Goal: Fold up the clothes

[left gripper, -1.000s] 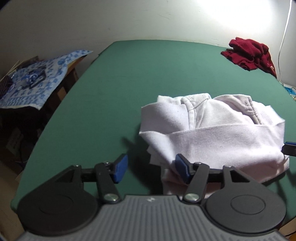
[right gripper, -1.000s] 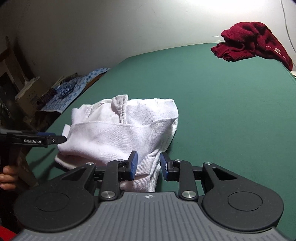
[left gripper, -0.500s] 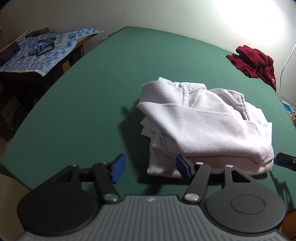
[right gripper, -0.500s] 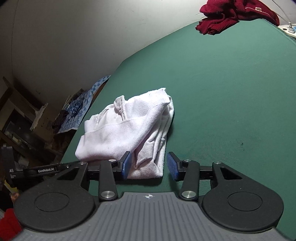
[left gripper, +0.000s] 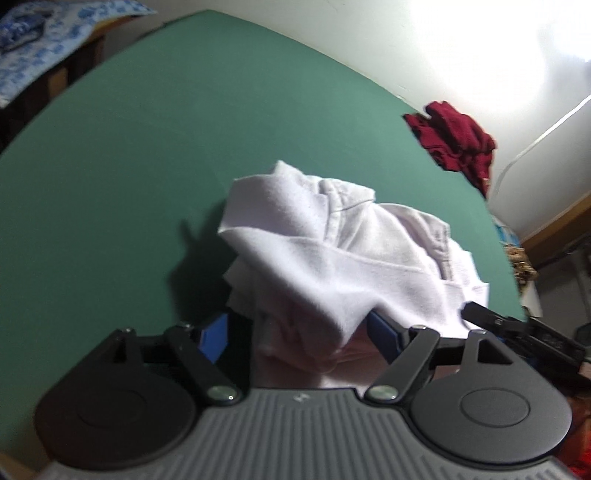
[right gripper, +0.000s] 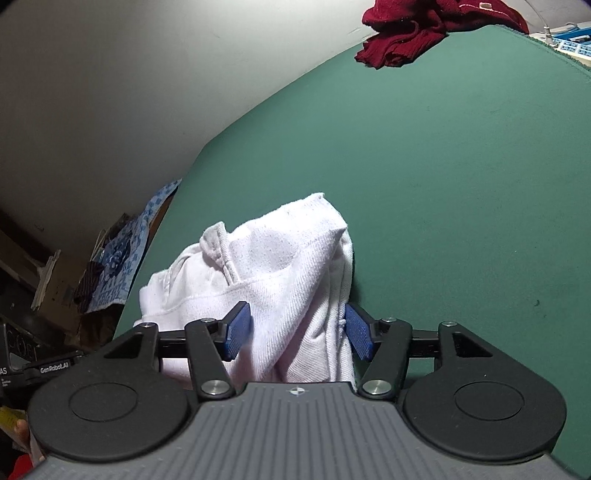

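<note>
A white folded garment (left gripper: 332, 258) lies in a thick bundle on the green table (left gripper: 147, 147). My left gripper (left gripper: 299, 332) is open wide, and the bundle's near left end sits between its blue pads without being pinched. My right gripper (right gripper: 297, 332) is open too, and the right end of the white garment (right gripper: 288, 266) fills the gap between its pads. The right gripper's tip (left gripper: 517, 328) shows at the bundle's far side in the left wrist view. The left gripper's body (right gripper: 48, 369) shows low left in the right wrist view.
A crumpled dark red garment (left gripper: 458, 144) (right gripper: 424, 29) lies at the table's far right corner. A blue patterned cloth (left gripper: 37, 55) (right gripper: 140, 243) covers boxes off the table's left side. A white cable (left gripper: 535, 140) hangs on the wall.
Both grippers have moved forward onto the white bundle, so it now sits between their pads. The right gripper's jaws have spread wider over the last second.
</note>
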